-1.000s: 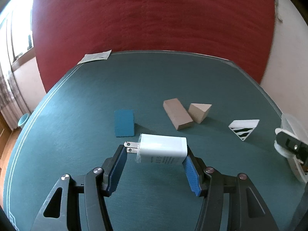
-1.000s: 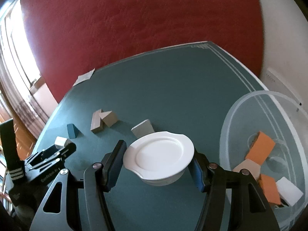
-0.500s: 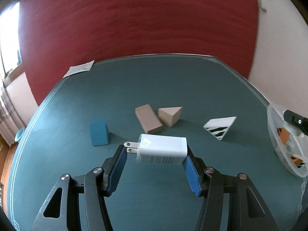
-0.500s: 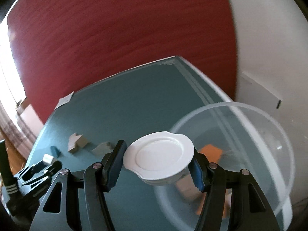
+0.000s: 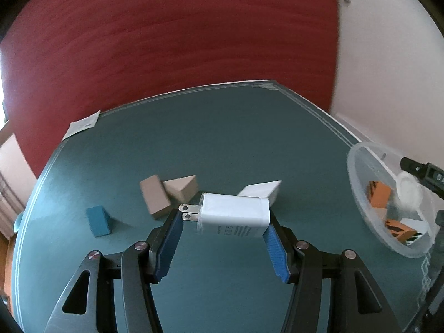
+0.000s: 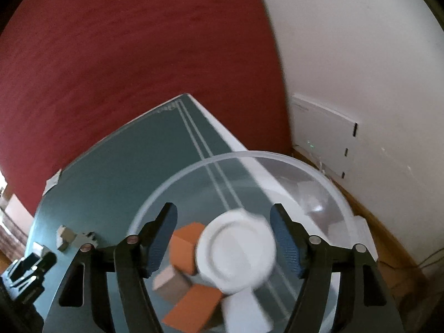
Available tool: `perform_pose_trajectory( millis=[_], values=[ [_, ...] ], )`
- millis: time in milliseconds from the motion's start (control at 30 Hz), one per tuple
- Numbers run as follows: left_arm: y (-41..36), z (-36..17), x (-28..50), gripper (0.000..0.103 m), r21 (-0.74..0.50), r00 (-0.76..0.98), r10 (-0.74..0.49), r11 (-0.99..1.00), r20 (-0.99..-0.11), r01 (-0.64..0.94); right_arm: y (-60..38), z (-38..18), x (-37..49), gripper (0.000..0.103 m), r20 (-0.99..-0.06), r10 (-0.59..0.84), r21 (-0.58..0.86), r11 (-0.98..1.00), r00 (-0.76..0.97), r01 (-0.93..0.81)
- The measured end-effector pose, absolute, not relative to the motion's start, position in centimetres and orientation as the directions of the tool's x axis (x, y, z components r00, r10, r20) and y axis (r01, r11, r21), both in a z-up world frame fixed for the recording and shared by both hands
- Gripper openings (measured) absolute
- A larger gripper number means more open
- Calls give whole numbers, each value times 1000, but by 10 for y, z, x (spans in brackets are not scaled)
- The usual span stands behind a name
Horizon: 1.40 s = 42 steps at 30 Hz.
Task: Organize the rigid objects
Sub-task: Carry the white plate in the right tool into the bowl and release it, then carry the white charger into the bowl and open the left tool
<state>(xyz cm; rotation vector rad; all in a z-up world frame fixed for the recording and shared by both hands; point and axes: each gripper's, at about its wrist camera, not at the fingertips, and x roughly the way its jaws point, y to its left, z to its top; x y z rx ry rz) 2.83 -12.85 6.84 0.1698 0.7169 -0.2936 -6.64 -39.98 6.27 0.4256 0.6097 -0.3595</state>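
White charger (image 5: 234, 213) sits clamped between the left gripper's (image 5: 222, 223) blue fingers (image 5: 169, 240), prongs pointing left, above the green desk (image 5: 222, 138). Beyond it lie a blue block (image 5: 98, 220), two tan blocks (image 5: 154, 200) and a white wedge (image 5: 262, 189). The right gripper's (image 6: 223, 238) fingers (image 6: 162, 240) have just been opening; the small white dish (image 6: 236, 255) is between them, blurred, over the clear bowl (image 6: 337, 191) holding orange blocks (image 6: 185, 247).

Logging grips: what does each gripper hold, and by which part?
Left gripper: white charger, by its two ends. Right gripper: nothing; jaws just opened, dish loose over the bowl.
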Motion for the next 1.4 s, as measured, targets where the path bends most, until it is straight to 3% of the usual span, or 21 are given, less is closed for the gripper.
perform_pose_trajectory(
  millis=[600,1167,1233,1300,1400],
  values=[
    [-212,75,37,61,10,621,-360,861,-696,509,-413,60,-92,71,-561,-348,168,841,751,515],
    [-274,62,29,61,6,531,-444,763,-721,646,-423,59,-100,72,-555,-358,181,829,751,529],
    [-277,60,28,66,5,524,-446,758,-726,652,-425,58,-101,73,-556,-360,183,826,749,533],
    [-278,59,27,83,4,525,-450,757,-723,653,-426,58,-101,73,-559,-361,183,824,746,536],
    [-278,59,26,88,10,539,-448,762,-713,647,-427,57,-101,74,-563,-360,183,824,744,536]
  ],
)
